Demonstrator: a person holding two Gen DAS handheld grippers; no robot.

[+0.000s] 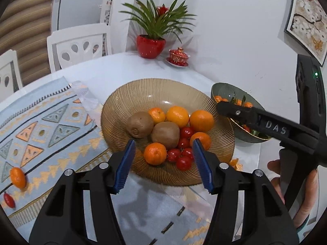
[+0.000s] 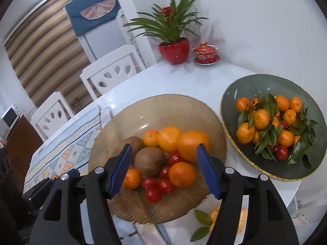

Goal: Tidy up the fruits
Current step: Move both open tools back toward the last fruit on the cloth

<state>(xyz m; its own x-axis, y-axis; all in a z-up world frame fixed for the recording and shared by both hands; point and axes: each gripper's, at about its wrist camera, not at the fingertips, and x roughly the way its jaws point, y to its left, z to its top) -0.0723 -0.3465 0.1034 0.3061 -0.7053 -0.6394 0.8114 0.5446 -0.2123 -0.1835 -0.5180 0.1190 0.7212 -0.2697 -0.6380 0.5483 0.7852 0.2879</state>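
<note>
Both claws, left gripper [image 1: 163, 164] and right gripper [image 2: 164, 170], gaped wide and empty at lower centre, above the ribbed amber glass bowl [image 1: 143, 87] holding oranges, kiwis and cherry tomatoes mid-frame.

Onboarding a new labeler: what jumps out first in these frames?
The amber ribbed bowl at table centre, piled with oranges, two kiwis and small red fruits, directly ahead of both open grippers: left gripper, right gripper. To its right, the green plate of leafy mandarins. Next, the red potted plant against the back wall, and a stray mandarin on the patterned runner at far left.
</note>
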